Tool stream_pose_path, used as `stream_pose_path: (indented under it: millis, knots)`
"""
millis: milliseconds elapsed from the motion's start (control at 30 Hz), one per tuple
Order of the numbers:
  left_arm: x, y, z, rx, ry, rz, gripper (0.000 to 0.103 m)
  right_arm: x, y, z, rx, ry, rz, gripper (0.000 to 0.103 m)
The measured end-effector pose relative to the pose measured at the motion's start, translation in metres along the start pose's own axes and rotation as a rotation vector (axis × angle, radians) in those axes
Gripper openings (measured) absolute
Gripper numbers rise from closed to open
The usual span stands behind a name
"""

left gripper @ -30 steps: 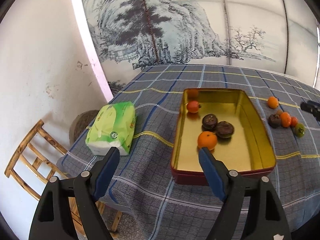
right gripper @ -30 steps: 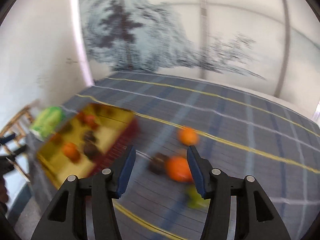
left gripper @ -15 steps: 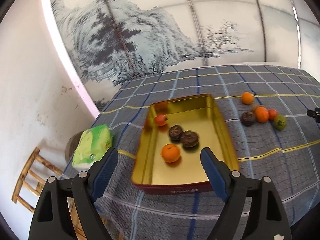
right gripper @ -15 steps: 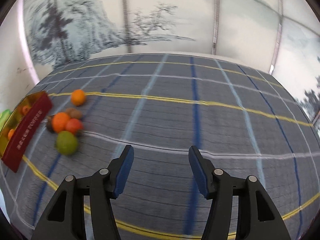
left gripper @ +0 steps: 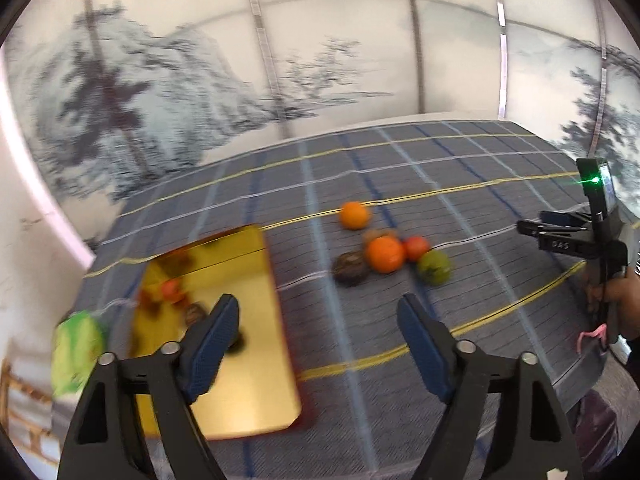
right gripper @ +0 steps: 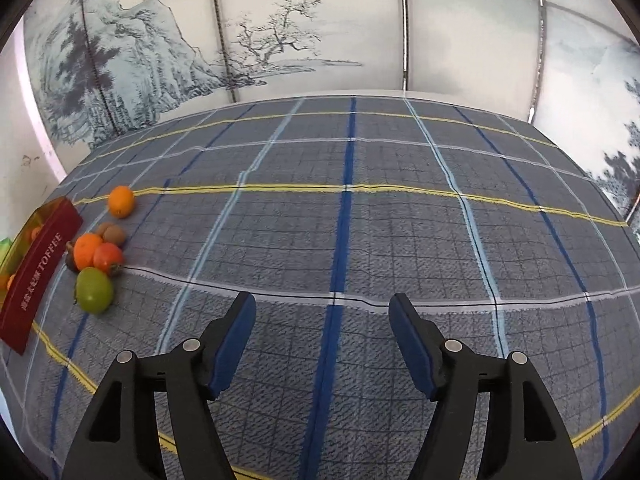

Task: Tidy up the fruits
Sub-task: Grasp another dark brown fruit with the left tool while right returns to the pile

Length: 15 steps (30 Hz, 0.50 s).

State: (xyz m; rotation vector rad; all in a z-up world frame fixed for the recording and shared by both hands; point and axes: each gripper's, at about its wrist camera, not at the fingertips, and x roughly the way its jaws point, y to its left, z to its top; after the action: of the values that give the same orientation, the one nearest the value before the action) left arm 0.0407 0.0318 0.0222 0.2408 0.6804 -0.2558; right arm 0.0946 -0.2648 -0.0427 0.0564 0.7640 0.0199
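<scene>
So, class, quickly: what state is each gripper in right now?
Left gripper: open, holding nothing.
Right gripper: open, holding nothing.

Smeared by motion in the left wrist view: gold tin point(left gripper: 256, 360) and its fruit (kinds unreadable), green packet point(left gripper: 76, 350). Cut by the left edge in the right wrist view: tin's red wall point(right gripper: 38, 268).

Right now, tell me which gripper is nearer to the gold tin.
Left. The left gripper hangs open right over the gold tin, one finger above its interior. The right gripper, also open, is over bare cloth, well off to the tin's right beyond the loose fruit.
</scene>
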Motion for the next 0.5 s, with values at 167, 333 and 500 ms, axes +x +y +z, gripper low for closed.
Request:
stream_pose_path:
  millis: [167,333,500]
  knots:
    - [0.051,-0.013,0.021,0.097,0.099,-0.153,0.058,-0.003,-0.005,-0.001,0.024,-0.013,0.034,0.071]
    - [0.095,-0.017,0.036,0.229,0.174,-0.250,0.058,-0.004,-0.003,-0.001,0.016,-0.014,0.050,0.072]
    - [0.131,-0.017,0.041,0.293,0.262,-0.323,0.057,-0.004,-0.002,-0.001,0.016,-0.015,0.059,0.073]
